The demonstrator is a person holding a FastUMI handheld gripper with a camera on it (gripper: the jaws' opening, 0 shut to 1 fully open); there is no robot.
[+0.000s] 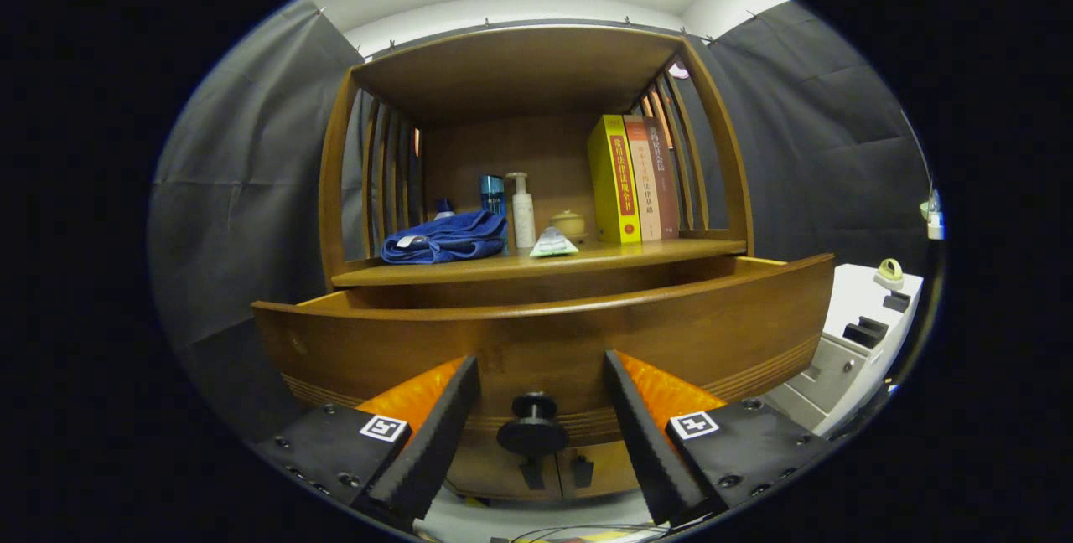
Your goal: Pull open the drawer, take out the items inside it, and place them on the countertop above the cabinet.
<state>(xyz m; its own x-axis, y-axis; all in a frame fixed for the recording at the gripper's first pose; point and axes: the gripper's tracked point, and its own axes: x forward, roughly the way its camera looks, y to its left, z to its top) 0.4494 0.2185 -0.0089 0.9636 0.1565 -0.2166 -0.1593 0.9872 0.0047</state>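
The wooden cabinet's drawer (545, 333) stands pulled out towards me, and its curved front panel hides whatever lies inside. Its black round knob (533, 434) sits low between my two fingers, with a gap on either side. My gripper (540, 360) is open, with the black ridged fingers (436, 434) spread wide against the drawer front and nothing held. Above the drawer runs the countertop (671, 251), under the cabinet's upper shelf.
On the countertop lie a folded blue cloth (446, 237), a white pump bottle (522, 212), a blue bottle (492, 193), a small packet (552, 244), a little lidded jar (570, 224) and upright books (633, 178). A white unit (863, 325) stands to the right.
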